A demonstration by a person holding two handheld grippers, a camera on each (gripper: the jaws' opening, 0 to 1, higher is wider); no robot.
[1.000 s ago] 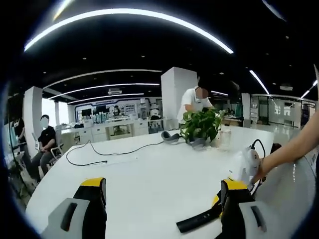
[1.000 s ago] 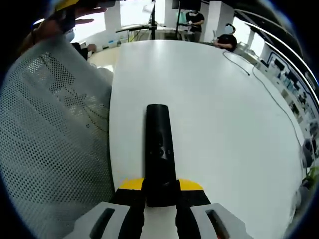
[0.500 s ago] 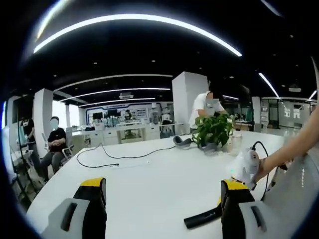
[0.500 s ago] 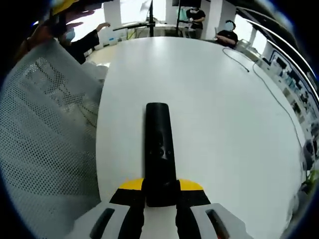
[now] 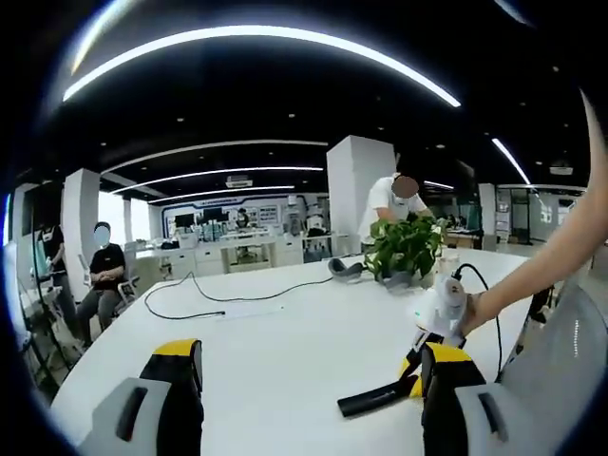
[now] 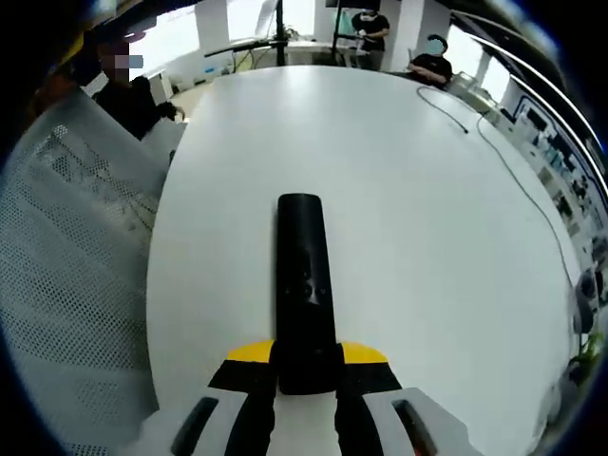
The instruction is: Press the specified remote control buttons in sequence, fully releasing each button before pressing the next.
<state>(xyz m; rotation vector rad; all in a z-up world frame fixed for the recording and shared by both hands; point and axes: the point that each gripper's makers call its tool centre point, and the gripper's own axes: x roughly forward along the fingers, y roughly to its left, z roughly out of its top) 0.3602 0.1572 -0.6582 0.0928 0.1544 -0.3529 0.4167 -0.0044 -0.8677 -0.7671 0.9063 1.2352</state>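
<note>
Open office here: long ceiling light strips (image 5: 256, 38) glow over a white table (image 5: 285, 351), white pillar (image 5: 356, 190) behind, potted plant (image 5: 407, 249).

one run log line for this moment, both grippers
right gripper: shut on black remote, held over white table | left gripper: open, holding nothing, above the table | buttons: none being pressed

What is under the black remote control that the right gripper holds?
Under the remote control lies the white table, bare around it. The right gripper clamps its near end, so that end's underside and any gap above the table are hidden.
</note>
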